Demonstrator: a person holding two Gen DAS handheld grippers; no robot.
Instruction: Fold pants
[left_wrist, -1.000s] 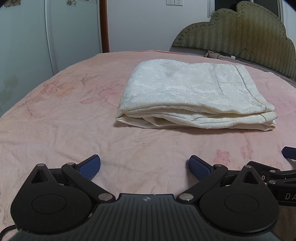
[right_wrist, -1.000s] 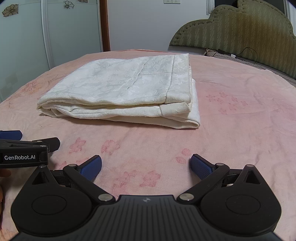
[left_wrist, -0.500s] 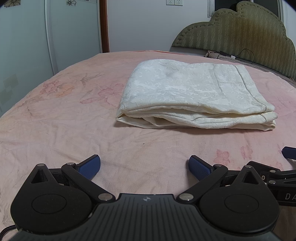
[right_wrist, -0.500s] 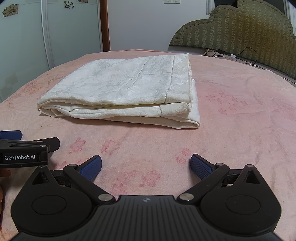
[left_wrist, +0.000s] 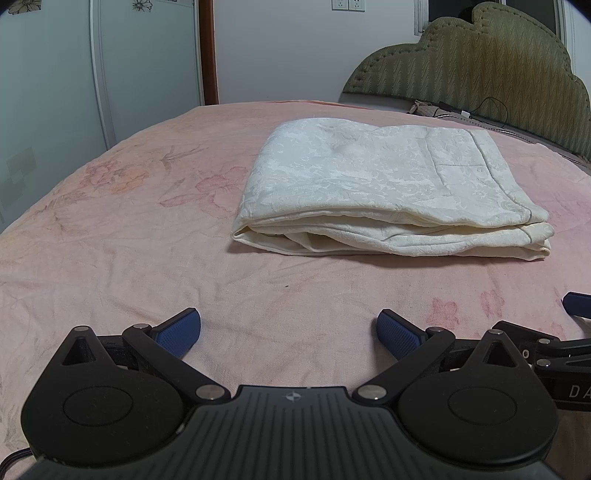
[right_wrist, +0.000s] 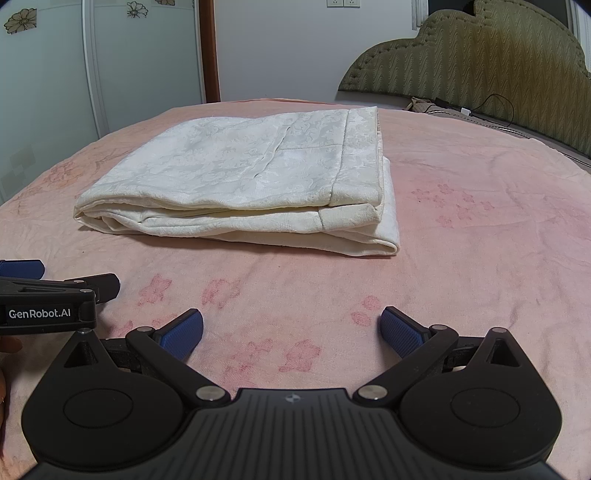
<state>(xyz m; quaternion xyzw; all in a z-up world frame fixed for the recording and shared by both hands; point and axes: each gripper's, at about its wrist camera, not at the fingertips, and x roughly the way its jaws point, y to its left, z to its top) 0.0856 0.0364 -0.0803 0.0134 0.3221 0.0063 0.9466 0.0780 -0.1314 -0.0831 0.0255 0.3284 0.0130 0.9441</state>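
Nothing has shifted since the earlier frames: both tools sit as they did. Lowest in each view, the left gripper (left_wrist: 288, 330) and right gripper (right_wrist: 291, 328) rest low over the pink bedspread (left_wrist: 110, 240), jaws spread wide, holding nothing, touching no cloth. Higher, at mid-frame, the cream pants (left_wrist: 384, 192) lie folded in a flat stack, well apart from both. Folding looks finished; judging by this, any next move calls only for tidying an edge or withdrawing. Beyond, upper right, stands the headboard (right_wrist: 480, 62).
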